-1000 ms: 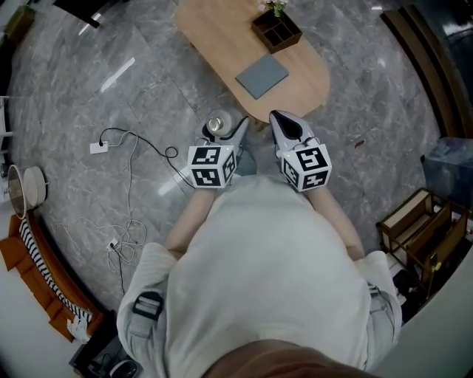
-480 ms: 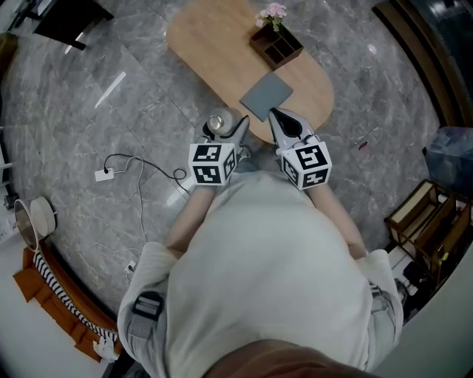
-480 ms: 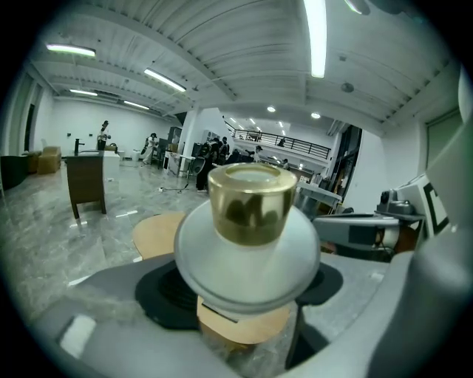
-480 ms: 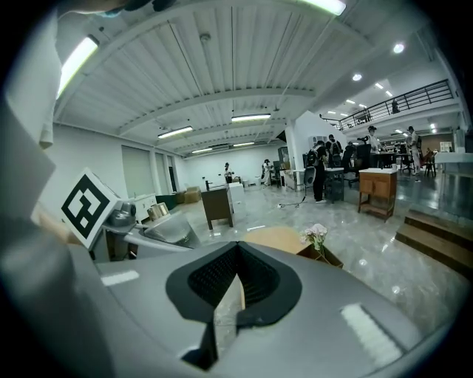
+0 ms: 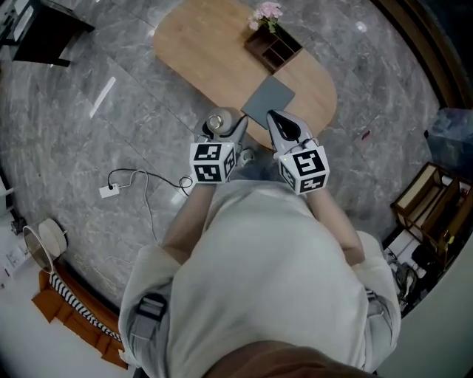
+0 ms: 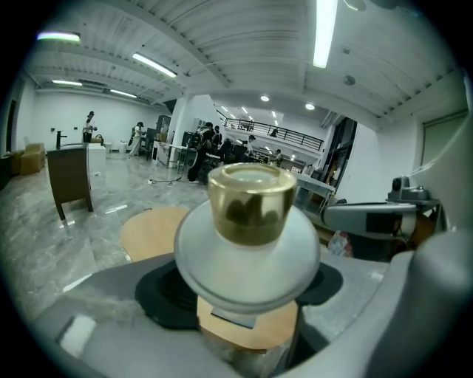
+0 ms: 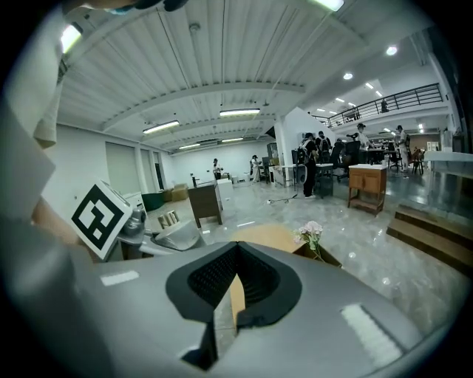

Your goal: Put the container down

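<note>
L tongs [image 5: 232, 133] clamped on white, gold-capped container [image 6: 250, 238], R tongs [image 5: 280, 122] shut w/ nothing in them, both near worktop [image 5: 207, 44] edge.

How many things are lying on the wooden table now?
2: a box with flowers at the far end and a grey mat at the near edge. The container is in the left gripper, not set down. Part of that edge is hidden.

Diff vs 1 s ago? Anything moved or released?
The person moved forward: the wooden table and its grey mat now lie closer to both grippers, whose tips reach the table's near end. Nothing was let go. The left gripper stays shut on the container; the right gripper stays shut and empty.
</note>
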Demonstrator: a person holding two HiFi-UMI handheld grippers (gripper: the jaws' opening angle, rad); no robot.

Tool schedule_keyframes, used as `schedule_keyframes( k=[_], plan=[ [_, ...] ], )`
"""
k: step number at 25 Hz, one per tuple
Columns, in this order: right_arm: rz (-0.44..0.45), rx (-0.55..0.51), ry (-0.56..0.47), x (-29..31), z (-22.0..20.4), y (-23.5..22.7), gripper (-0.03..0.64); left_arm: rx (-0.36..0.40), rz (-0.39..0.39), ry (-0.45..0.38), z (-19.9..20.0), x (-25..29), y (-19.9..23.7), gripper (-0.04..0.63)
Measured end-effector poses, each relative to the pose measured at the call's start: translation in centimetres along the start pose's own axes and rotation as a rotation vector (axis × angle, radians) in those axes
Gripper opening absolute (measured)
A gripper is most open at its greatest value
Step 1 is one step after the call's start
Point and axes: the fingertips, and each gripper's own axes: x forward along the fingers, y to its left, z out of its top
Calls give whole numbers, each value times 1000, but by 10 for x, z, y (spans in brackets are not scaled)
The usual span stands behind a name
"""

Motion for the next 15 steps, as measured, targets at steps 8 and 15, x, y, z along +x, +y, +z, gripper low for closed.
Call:
schedule_keyframes(
  k=[8, 15],
  plan=[
    [-6, 20, 62, 31, -21, -17, 2, -13, -6, 50, -17, 59, 30, 349],
    [23, 49, 133, 73, -63, -42, 2, -33, 28, 87, -53, 124, 56, 348]
  ],
)
